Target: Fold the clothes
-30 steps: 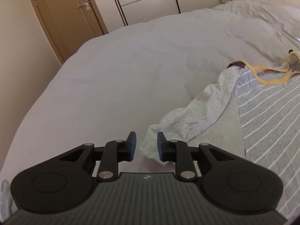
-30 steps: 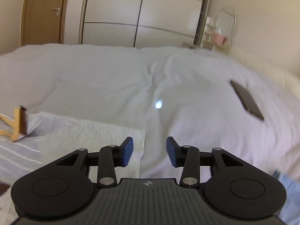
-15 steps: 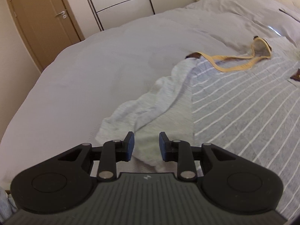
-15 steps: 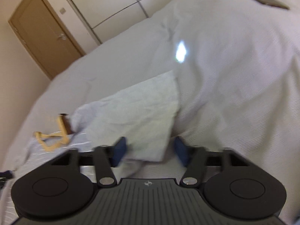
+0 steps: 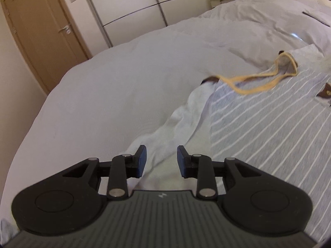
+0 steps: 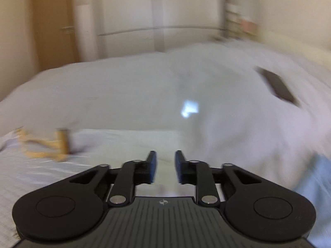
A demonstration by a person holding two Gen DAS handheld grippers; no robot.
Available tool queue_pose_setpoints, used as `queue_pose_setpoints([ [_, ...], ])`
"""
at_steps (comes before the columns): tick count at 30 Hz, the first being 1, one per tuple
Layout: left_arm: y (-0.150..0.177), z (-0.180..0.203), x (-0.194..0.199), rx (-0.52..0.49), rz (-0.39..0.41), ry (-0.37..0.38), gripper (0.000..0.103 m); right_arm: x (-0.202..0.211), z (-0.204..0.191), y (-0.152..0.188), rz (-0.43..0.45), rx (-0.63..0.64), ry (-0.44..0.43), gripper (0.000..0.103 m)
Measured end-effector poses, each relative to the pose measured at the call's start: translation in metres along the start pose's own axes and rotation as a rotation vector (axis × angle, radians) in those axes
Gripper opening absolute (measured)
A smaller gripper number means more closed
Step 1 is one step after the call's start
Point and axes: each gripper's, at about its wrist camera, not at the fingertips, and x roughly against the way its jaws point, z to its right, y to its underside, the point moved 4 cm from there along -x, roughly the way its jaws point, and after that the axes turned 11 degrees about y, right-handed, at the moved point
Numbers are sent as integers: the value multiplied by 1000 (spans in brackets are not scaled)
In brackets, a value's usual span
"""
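Compared with half a second earlier, the left gripper [image 5: 161, 161] has spread its jaws wider over the pale sleeve [image 5: 180, 124] of the grey striped shirt [image 5: 258, 124], which lies flat on the bed [image 5: 115, 86], while the right gripper [image 6: 165, 166] has narrowed its jaws and its view has swung level and blurred. The left jaws stand apart, holding nothing, with the sleeve lying beneath the gap. The right jaws stand slightly apart above the shirt's other sleeve [image 6: 128, 142]; a dark phone [image 6: 277, 87] rests on the bed further off.
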Motion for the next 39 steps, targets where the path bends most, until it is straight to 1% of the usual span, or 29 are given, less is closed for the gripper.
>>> queue_pose_setpoints([
  [1, -7, 4, -6, -11, 7, 17, 27, -3, -17, -2, -3, 43, -58, 36],
  [3, -21, 13, -23, -34, 17, 64, 27, -10, -50, -4, -8, 132, -168, 36],
  [5, -34, 24, -42, -59, 22, 117, 27, -25, -83, -4, -14, 233, -225, 36],
  [7, -44, 34, -67, -90, 5, 176, 28, -45, -112, -2, -36, 317, -254, 36],
  [10, -55, 42, -104, -119, -23, 235, 28, -81, -143, -1, -114, 383, -309, 36],
  [11, -57, 45, -117, -124, -33, 253, 28, -92, -151, 0, -126, 407, -305, 36],
  [12, -59, 40, -121, -109, -28, 254, 29, -102, -157, -2, -123, 431, -290, 36],
  [13, -61, 34, -122, -86, -17, 248, 29, -110, -161, -8, -107, 439, -275, 36],
  [15, -66, 21, -124, -41, 5, 238, 29, -118, -159, -28, 4, 379, -220, 35],
  [16, -68, 14, -125, -18, 15, 232, 30, -121, -157, -37, 51, 343, -197, 39],
  [17, -70, 7, -126, 4, 26, 227, 32, -121, -152, -42, 65, 291, -193, 41],
  [19, -74, -6, -129, 49, 48, 216, 31, -122, -143, -54, 93, 186, -183, 43],
  [20, -76, -12, -130, 72, 58, 211, 32, -122, -139, -58, 102, 147, -181, 43],
  [23, -82, -32, -133, 140, 90, 194, 34, -122, -145, -45, 66, 187, -205, 46],
  [24, -82, -35, -136, 151, 82, 202, 34, -122, -147, -41, 54, 200, -213, 50],
  [26, -80, -33, -146, 151, 40, 243, 36, -122, -151, -33, 30, 226, -229, 50],
  [28, -78, -26, -158, 134, -20, 280, 36, -122, -157, -25, 18, 254, -260, 50],
  [29, -77, -23, -164, 110, -47, 280, 36, -122, -162, -23, 19, 275, -279, 50],
  [31, -73, -10, -174, 17, -126, 266, 34, -122, -172, -24, 40, 308, -275, 50],
  [32, -71, -4, -175, -27, -149, 270, 32, -122, -180, -24, 43, 321, -287, 50],
  [34, -68, 4, -170, -97, -133, 245, 29, -121, -194, -26, 51, 347, -310, 50],
  [35, -67, 7, -167, -128, -118, 230, 24, -120, -201, -26, 55, 360, -322, 50],
  [36, -65, 9, -165, -156, -101, 216, 12, -120, -208, -27, 59, 373, -333, 50],
  [37, -63, 12, -162, -185, -85, 201, 5, -119, -215, -27, 62, 386, -345, 50],
  [39, -65, 15, -156, -243, -18, 126, 5, -118, -230, -28, 69, 412, -370, 50],
])
